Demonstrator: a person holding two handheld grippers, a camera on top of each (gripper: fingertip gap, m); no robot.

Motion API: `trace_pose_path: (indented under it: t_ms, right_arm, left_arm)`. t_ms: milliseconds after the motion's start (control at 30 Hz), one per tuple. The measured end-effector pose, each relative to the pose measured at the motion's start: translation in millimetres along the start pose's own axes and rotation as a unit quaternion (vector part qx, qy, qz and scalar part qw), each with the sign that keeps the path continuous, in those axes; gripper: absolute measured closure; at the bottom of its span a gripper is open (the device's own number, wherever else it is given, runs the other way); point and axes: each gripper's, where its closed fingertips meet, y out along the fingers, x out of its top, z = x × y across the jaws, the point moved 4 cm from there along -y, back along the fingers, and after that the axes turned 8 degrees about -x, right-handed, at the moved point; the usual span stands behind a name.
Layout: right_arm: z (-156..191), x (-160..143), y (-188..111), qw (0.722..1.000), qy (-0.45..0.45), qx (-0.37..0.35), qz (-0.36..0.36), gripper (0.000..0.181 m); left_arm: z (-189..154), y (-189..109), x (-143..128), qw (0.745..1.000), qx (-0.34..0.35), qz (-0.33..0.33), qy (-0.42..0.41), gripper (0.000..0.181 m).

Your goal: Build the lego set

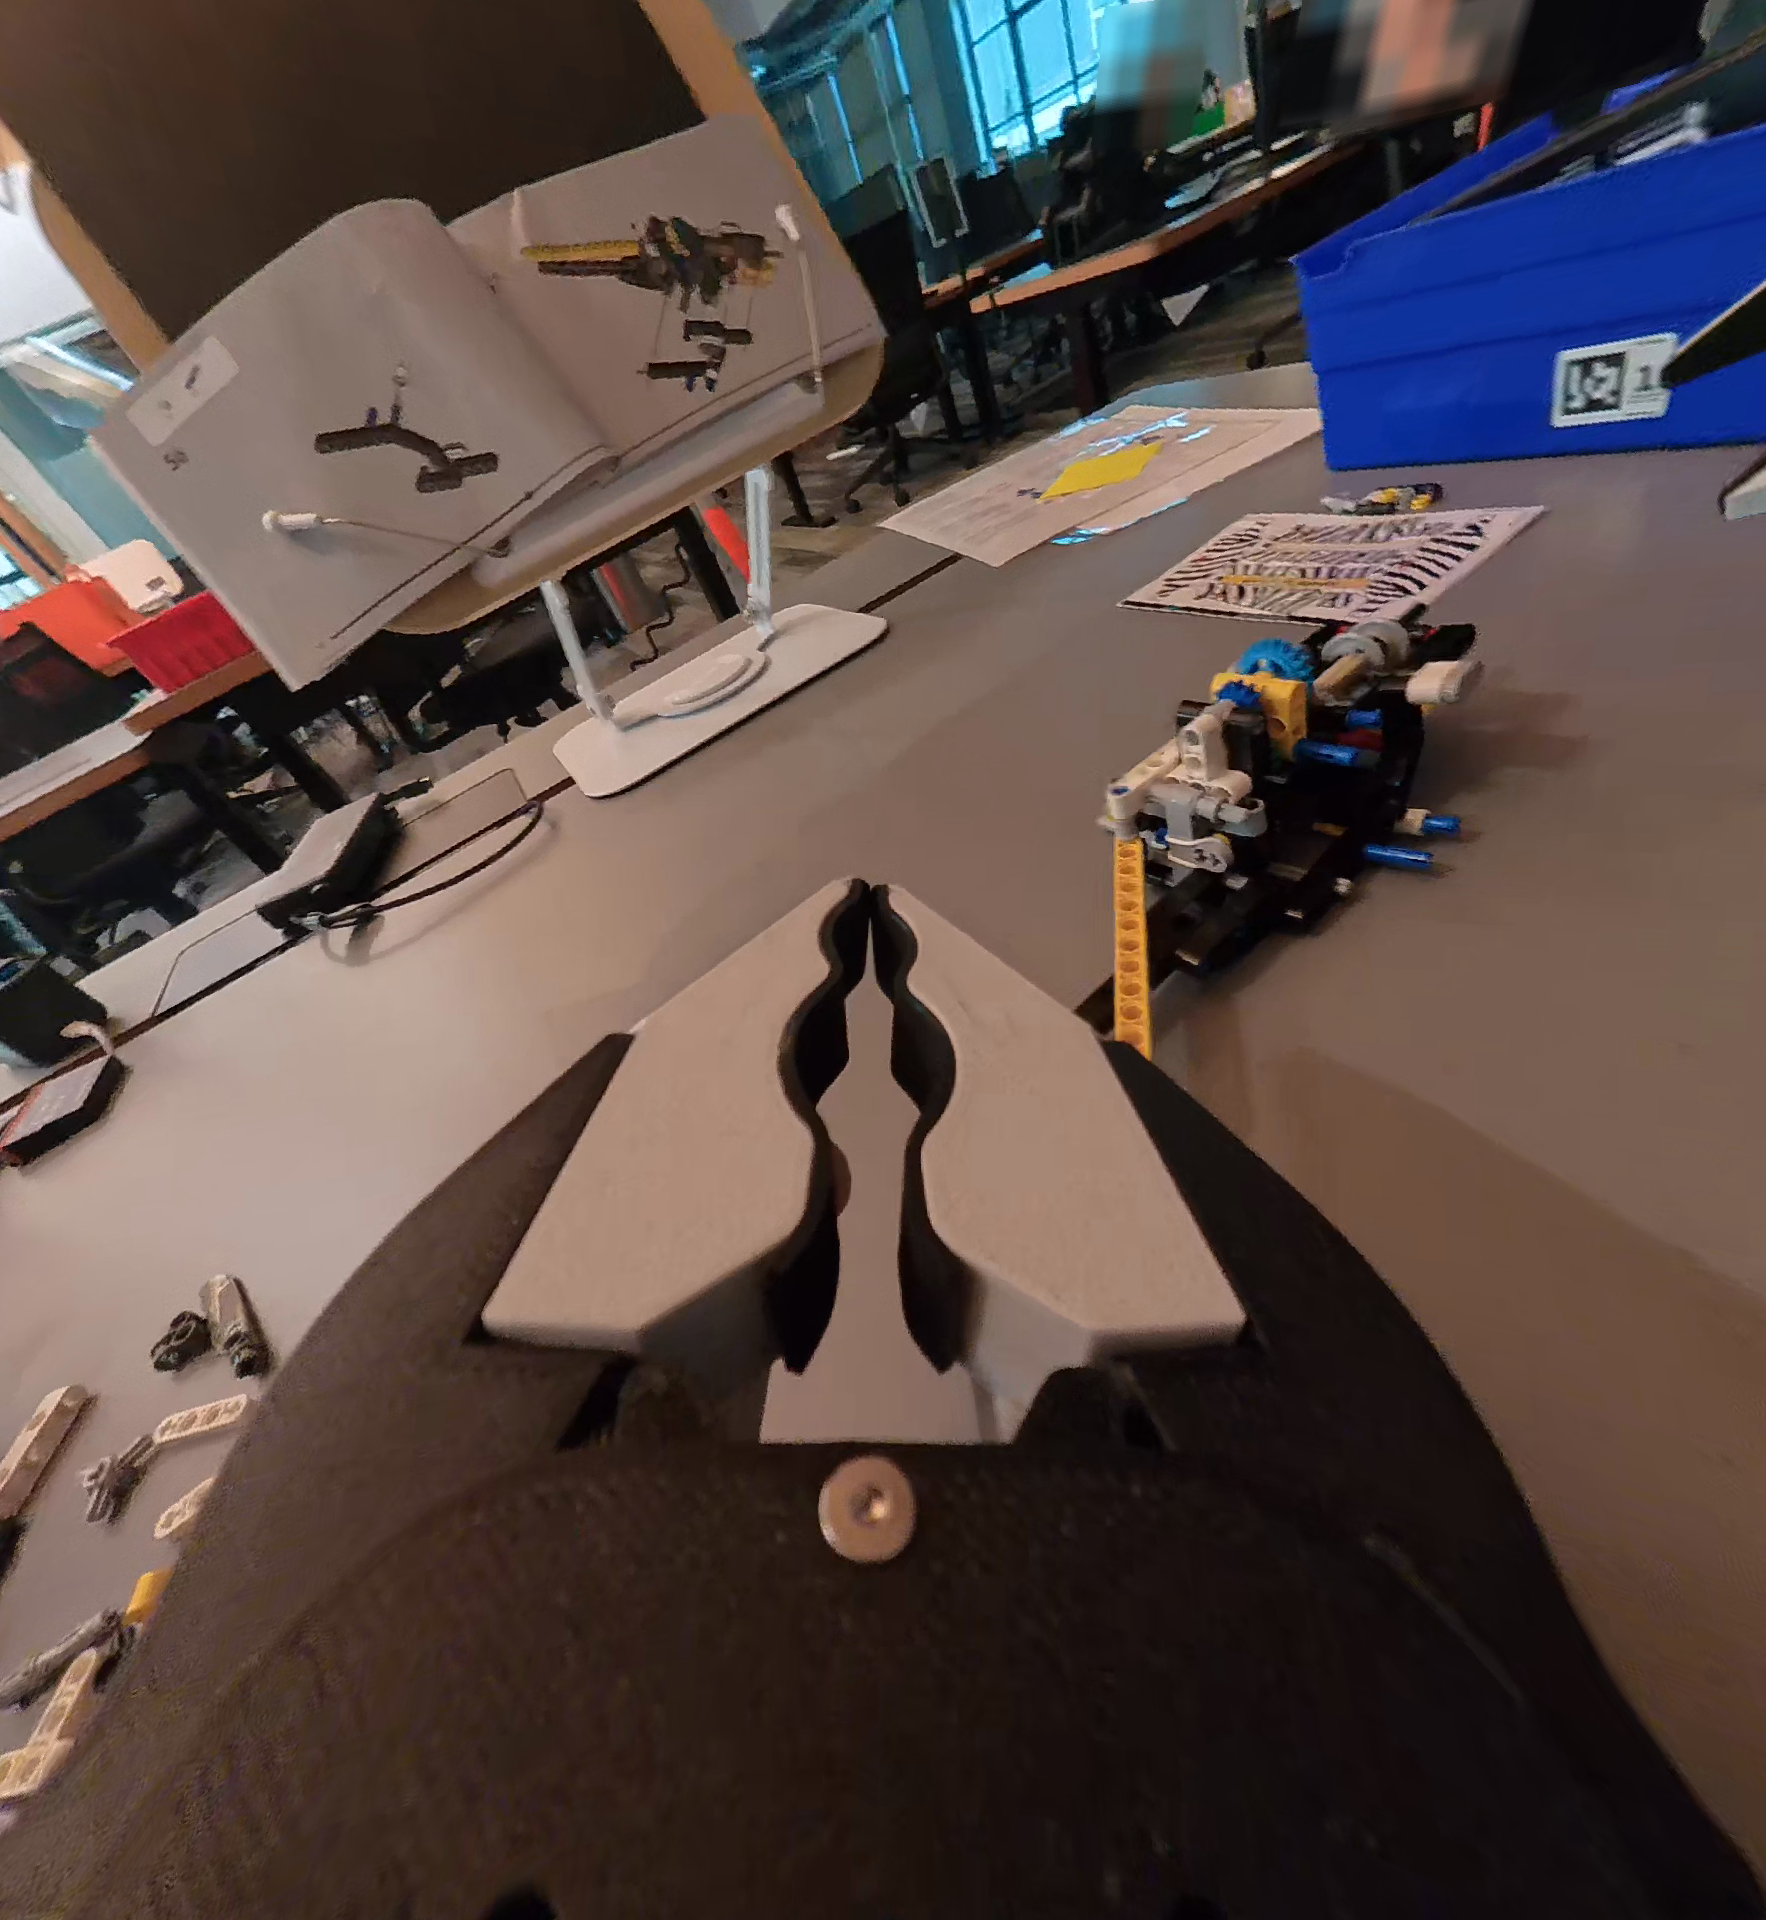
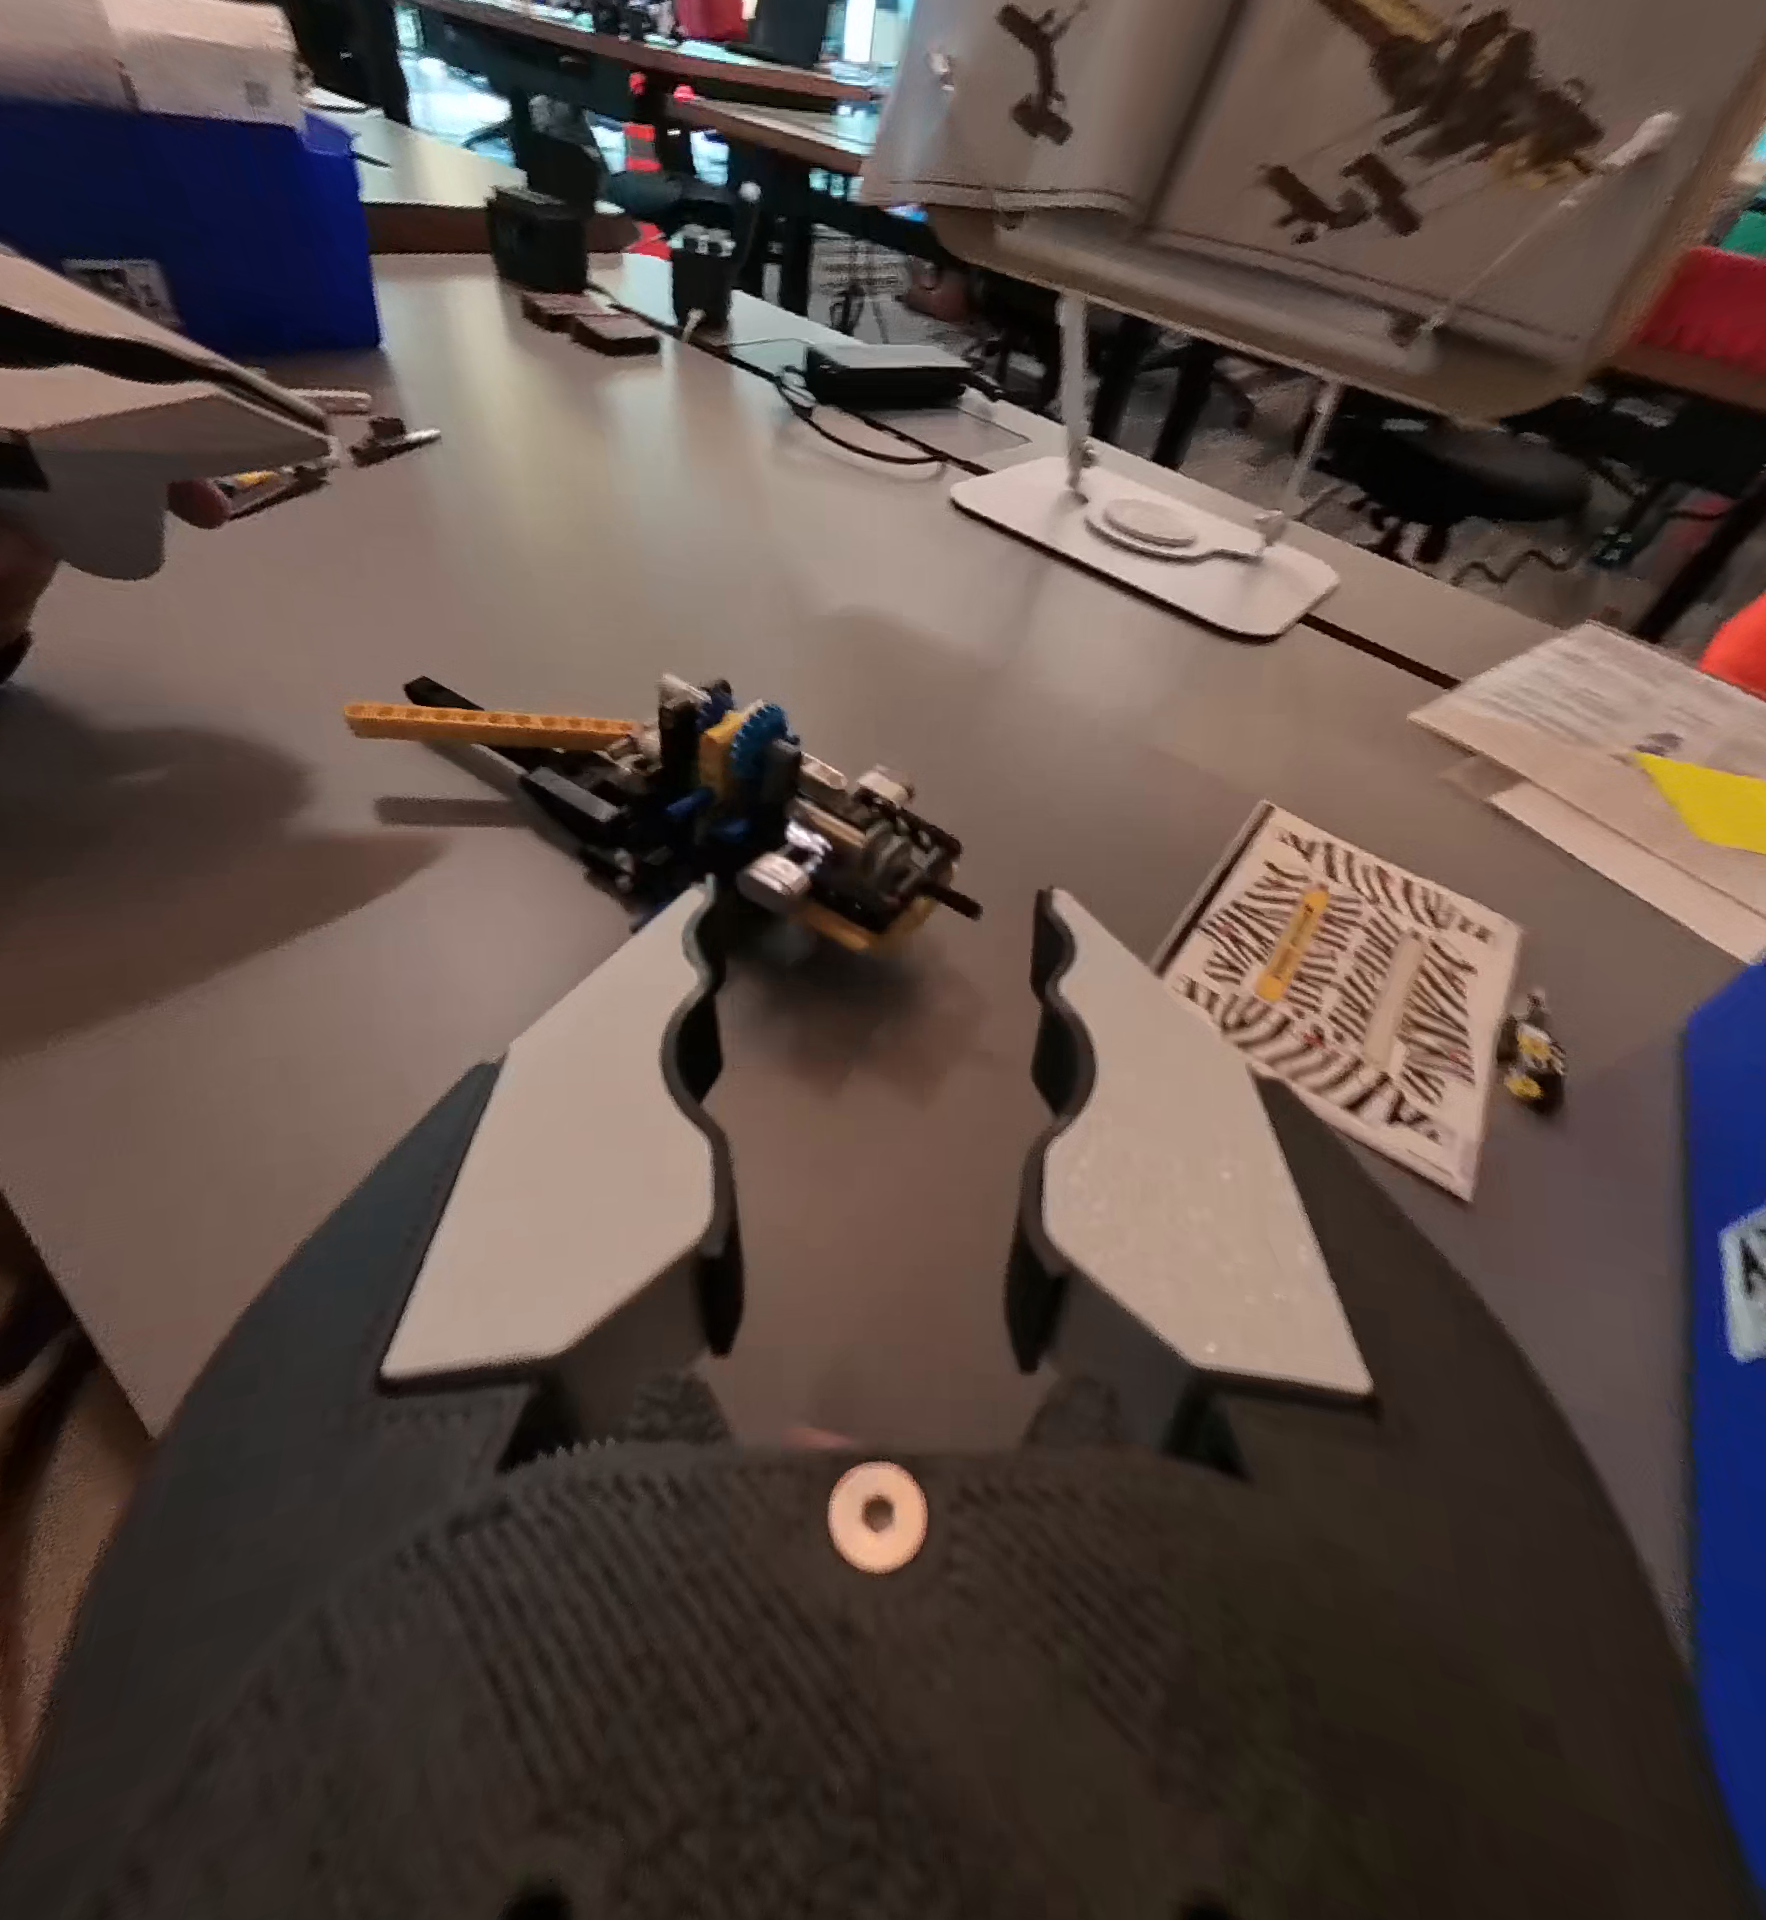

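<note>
A part-built lego model point(image 1: 1305, 790) of black, yellow, blue and grey pieces, with a long yellow beam, lies on the grey table; it also shows in the right wrist view point(image 2: 733, 810). My left gripper point(image 1: 871, 891) is shut and empty, above the table to the left of the model. It appears at the left edge of the right wrist view point(image 2: 307, 426). My right gripper point(image 2: 868, 914) is open and empty, just short of the model's near end. Loose lego pieces point(image 1: 110, 1455) lie at the lower left by my left gripper.
An open instruction booklet point(image 1: 505, 374) sits on a white stand point(image 1: 723, 696) at the back. A striped sticker sheet point(image 2: 1346, 987) and papers point(image 2: 1648, 769) lie to the right. Blue bins point(image 1: 1544, 301) stand at the far right. A black box with a cable point(image 1: 339, 852) lies at the left.
</note>
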Motion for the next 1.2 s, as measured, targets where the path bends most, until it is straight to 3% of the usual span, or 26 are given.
trace_pose_path:
  t_ms: [33, 200, 433, 667, 900, 1200]
  right_arm:
    - [2.7, 3.8, 5.3, 1.000, -0.005, 0.016, 0.003, 0.123]
    - [3.8, 17.0, 34.9, 0.989, -0.077, 0.109, 0.062, 0.114]
    - [0.1, 20.0, 74.8, 0.952, -0.142, 0.238, 0.133, 0.109]
    - [2.0, 6.3, 98.9, 0.924, -0.138, 0.296, 0.199, 0.110]
    - [5.3, 1.2, 103.4, 0.908, -0.144, 0.317, 0.232, 0.110]
    - [11.5, -0.2, 104.4, 0.912, -0.150, 0.317, 0.211, 0.121]
  left_arm:
    - [2.5, -0.3, -0.1, 1.000, 0.004, -0.001, -0.006, 0.181]
    - [9.1, 3.6, -4.5, 0.998, -0.018, 0.017, -0.057, 0.179]
    - [-24.1, 35.0, -1.8, 0.982, -0.158, 0.074, -0.067, 0.136]
    - [-44.2, 71.0, 14.4, 0.922, -0.322, 0.136, -0.167, 0.117]
    - [-55.7, 107.4, 5.5, 0.908, -0.358, 0.170, -0.138, 0.107]
    - [-61.3, 111.1, -0.4, 0.905, -0.363, 0.170, -0.143, 0.112]
